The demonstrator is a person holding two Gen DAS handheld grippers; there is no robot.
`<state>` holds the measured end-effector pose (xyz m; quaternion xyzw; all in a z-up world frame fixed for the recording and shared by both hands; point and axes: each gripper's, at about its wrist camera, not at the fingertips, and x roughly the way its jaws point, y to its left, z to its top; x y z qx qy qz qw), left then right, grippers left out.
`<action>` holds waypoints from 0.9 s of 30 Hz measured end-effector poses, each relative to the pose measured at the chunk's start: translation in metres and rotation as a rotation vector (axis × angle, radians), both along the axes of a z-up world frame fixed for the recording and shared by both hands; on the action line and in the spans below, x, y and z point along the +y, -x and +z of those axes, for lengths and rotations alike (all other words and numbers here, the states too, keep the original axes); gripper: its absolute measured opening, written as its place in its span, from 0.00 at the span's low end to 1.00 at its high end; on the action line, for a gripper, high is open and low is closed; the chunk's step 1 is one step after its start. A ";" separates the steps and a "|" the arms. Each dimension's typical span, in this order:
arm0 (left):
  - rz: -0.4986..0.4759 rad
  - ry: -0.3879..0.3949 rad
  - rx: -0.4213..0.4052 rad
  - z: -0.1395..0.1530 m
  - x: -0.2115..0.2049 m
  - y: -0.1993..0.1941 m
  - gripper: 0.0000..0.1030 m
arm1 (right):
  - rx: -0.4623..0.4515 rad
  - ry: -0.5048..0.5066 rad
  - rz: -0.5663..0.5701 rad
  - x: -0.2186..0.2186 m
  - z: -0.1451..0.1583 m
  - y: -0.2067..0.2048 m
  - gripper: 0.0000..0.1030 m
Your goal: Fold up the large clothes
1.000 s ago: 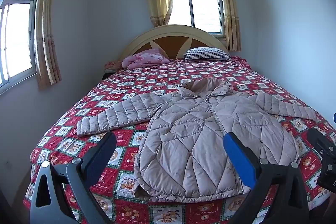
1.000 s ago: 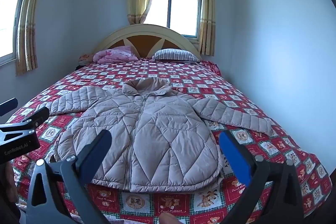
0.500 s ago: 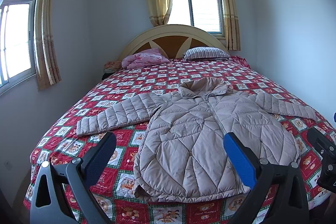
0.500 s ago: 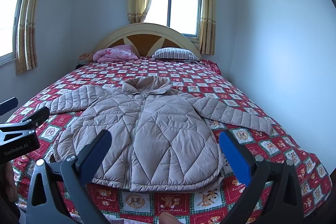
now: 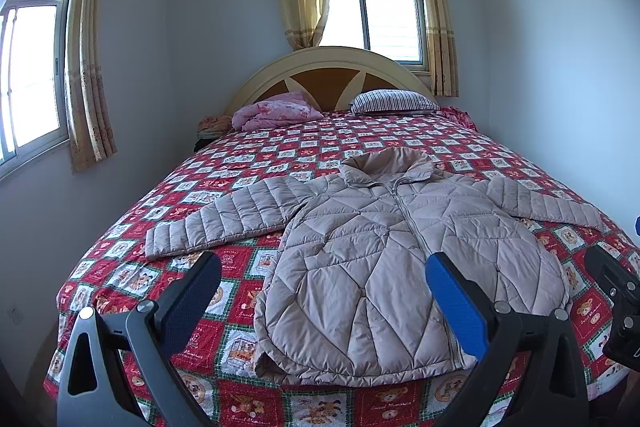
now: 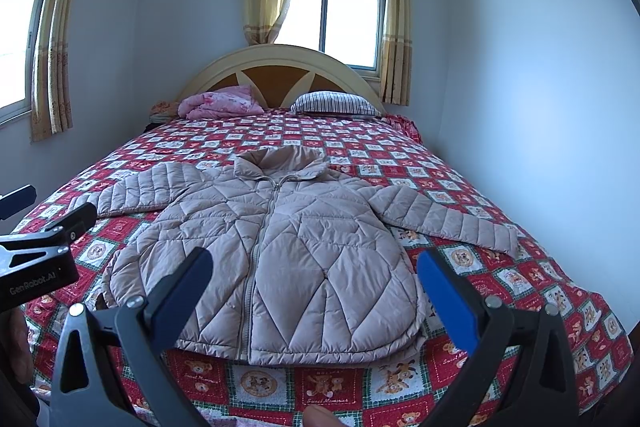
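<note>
A beige quilted puffer jacket [image 5: 384, 247] lies flat, front up and zipped, on the bed, collar toward the headboard and both sleeves spread out. It also shows in the right wrist view [image 6: 280, 251]. My left gripper [image 5: 322, 263] is open and empty, held above the foot of the bed, over the jacket's hem. My right gripper [image 6: 314, 259] is open and empty too, likewise short of the hem. The right gripper's body shows at the right edge of the left wrist view [image 5: 616, 291], and the left gripper's body at the left edge of the right wrist view [image 6: 36, 251].
The bed [image 5: 280, 147] has a red checked bear-print cover and a curved headboard [image 5: 332, 67]. A pink folded blanket [image 5: 276, 115] and a striped pillow [image 5: 394, 101] lie at its head. Walls stand close on both sides, with curtained windows.
</note>
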<state>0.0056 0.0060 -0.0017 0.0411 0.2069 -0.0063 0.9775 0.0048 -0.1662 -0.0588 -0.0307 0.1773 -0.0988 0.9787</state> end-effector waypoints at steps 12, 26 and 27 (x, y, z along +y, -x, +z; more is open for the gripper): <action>-0.001 0.000 0.001 -0.001 0.000 0.000 0.99 | 0.001 0.000 0.002 0.000 0.000 0.000 1.00; -0.001 0.001 0.003 -0.002 0.000 0.000 0.99 | 0.001 -0.001 0.003 0.000 -0.001 0.000 1.00; -0.001 0.001 0.004 -0.003 0.000 0.000 0.99 | 0.001 -0.001 0.004 0.000 -0.001 0.000 1.00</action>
